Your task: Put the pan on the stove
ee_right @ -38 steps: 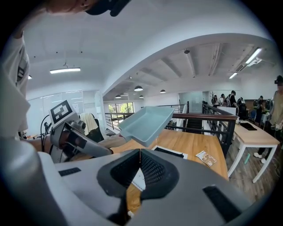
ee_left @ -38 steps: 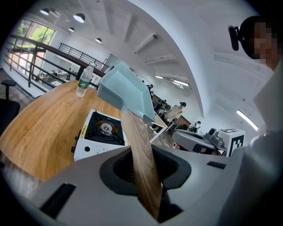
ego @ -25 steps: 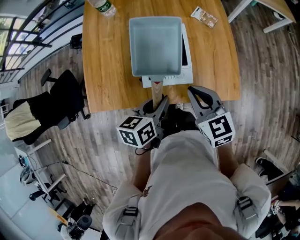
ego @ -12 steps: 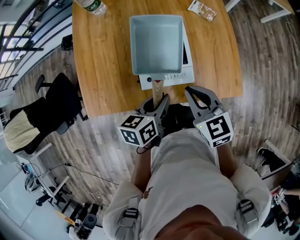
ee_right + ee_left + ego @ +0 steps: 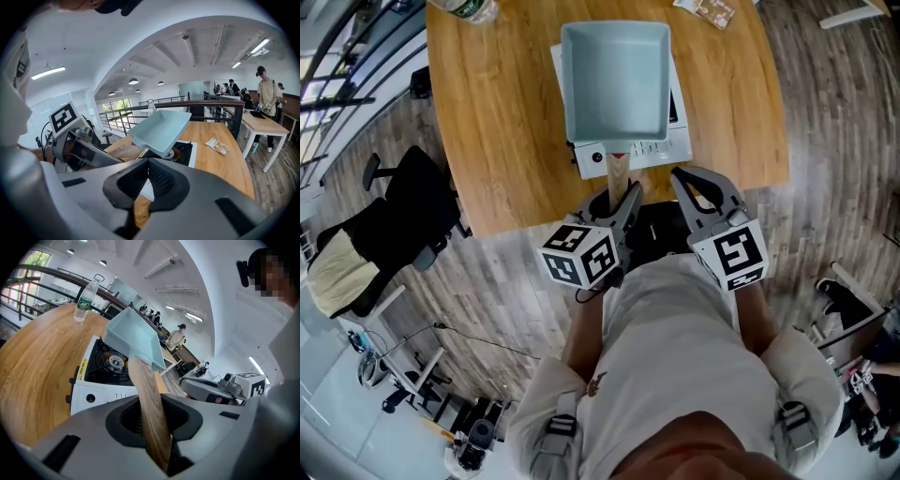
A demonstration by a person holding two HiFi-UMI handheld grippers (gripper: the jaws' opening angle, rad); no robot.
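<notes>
A light blue square pan hangs just above the white portable stove on the wooden table. My left gripper is shut on the pan's wooden handle at the table's near edge. In the left gripper view the handle runs up from between the jaws to the pan, which is lifted off the burner. My right gripper hovers just right of the handle, its jaws together and holding nothing. The right gripper view shows the pan floating over the stove.
A plastic water bottle stands at the table's far left corner. A small printed packet lies at the far right. A black office chair is on the floor to the left. People stand at desks far behind the table.
The pan sits a little farther up the picture over the stove. Both grippers keep their hold and place. The head camera has shifted slightly.
</notes>
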